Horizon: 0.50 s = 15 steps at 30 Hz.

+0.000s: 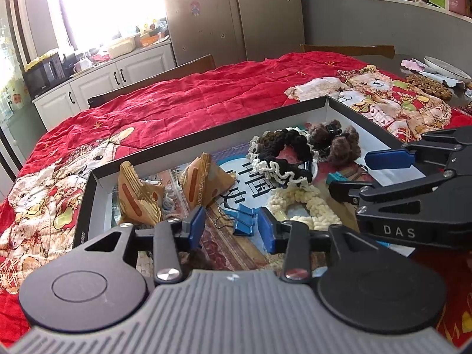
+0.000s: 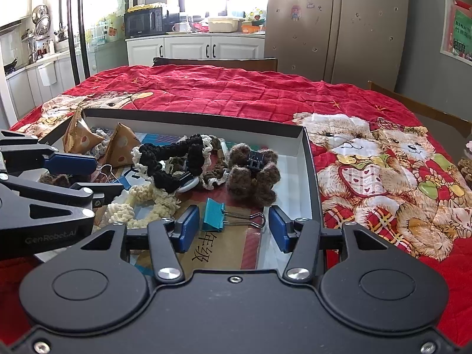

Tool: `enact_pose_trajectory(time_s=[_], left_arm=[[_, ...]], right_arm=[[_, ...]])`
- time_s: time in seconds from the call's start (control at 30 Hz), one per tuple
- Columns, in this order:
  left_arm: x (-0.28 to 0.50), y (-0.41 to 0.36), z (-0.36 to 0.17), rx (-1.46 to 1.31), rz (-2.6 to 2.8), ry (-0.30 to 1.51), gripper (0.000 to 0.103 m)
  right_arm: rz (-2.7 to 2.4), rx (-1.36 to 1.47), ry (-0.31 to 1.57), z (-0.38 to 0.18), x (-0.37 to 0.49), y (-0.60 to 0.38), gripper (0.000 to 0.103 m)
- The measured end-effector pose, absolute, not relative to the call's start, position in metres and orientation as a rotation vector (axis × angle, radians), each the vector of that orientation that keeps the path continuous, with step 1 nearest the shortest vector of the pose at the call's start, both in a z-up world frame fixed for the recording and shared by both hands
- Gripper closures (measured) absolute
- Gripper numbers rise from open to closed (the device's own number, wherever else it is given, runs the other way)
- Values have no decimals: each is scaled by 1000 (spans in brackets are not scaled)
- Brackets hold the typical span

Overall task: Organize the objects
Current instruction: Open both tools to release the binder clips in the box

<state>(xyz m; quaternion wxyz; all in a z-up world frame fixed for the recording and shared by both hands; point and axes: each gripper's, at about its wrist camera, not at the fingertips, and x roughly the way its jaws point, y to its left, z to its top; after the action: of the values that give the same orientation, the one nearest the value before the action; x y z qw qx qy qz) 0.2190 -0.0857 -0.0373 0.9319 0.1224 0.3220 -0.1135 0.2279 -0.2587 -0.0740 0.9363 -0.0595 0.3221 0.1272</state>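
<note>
Two handheld grippers are hovering over a shallow black-rimmed cardboard box [image 2: 306, 147] lying on a red teddy-bear quilt [image 2: 236, 91]. The left gripper [image 1: 233, 224] is holding its blue-padded fingers apart above a blue metal binder clip [image 1: 243, 218], touching nothing. The right gripper [image 2: 233, 227] is spreading its fingers around a teal binder clip [image 2: 214, 214] without pressing it. Crocheted yarn scrunchies [image 2: 171, 159] are lying heaped mid-box.

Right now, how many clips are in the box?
2, maybe more hidden under the yarn. A blue clip lies in front of the left tool; a teal clip lies between the right tool's open fingers.
</note>
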Motion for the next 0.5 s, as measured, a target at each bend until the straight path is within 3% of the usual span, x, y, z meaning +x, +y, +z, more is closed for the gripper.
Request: enact_pose_trajectory(time_s=[0.5], left_arm=[[207, -84, -23, 256, -219, 618, 30]], right_arm=[[257, -85, 627, -61, 218, -266, 42]])
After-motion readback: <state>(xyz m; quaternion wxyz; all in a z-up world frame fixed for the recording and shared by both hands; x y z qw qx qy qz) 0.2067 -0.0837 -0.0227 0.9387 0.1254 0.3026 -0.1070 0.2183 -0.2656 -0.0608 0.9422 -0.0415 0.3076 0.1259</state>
